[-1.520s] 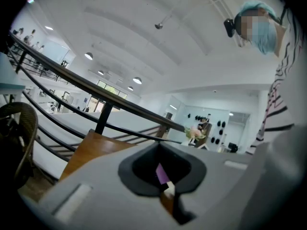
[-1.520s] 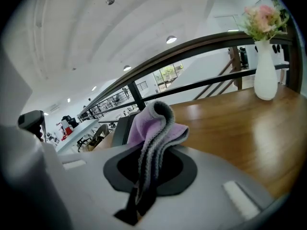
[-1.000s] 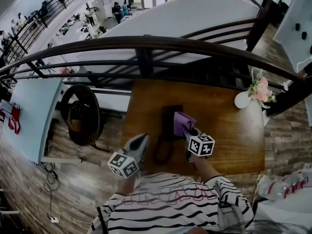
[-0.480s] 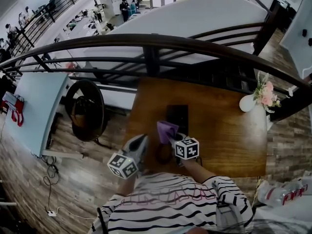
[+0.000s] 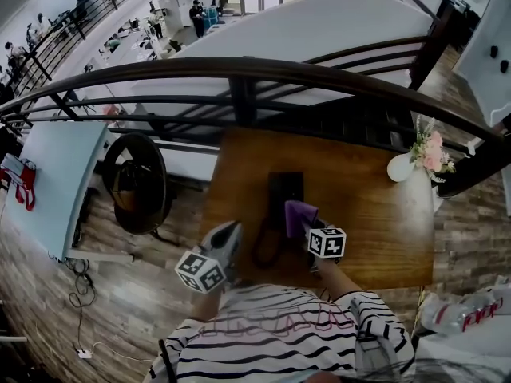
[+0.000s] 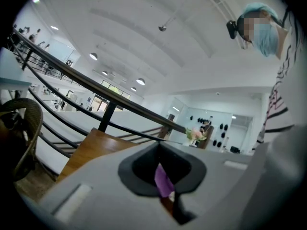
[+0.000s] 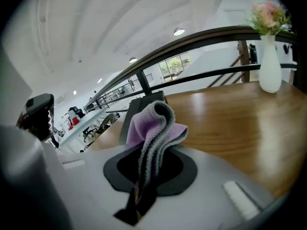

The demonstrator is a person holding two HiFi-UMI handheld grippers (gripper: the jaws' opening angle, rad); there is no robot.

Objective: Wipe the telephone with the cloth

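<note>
A black telephone (image 5: 285,188) lies in the middle of the wooden table (image 5: 375,214), its cord (image 5: 263,250) looping toward me. My right gripper (image 5: 307,223) is shut on a folded purple cloth (image 5: 300,214), which sits at the telephone's near right edge. In the right gripper view the cloth (image 7: 156,126) sticks up from the right gripper (image 7: 152,145), with the telephone (image 7: 136,110) just behind. My left gripper (image 5: 234,227) hovers at the table's near left, shut and holding nothing. In the left gripper view, the left gripper (image 6: 159,145) has its fingers meeting, and the cloth (image 6: 163,182) shows behind.
A white vase with pink flowers (image 5: 403,164) stands at the table's far right corner. A dark curved railing (image 5: 239,70) runs just beyond the table. A round wicker chair (image 5: 136,182) sits left of it. Water bottles (image 5: 463,306) lie on the floor at the right.
The right gripper swept the cloth left across the telephone's near end, then back to its near right edge. The left gripper has stayed put.
</note>
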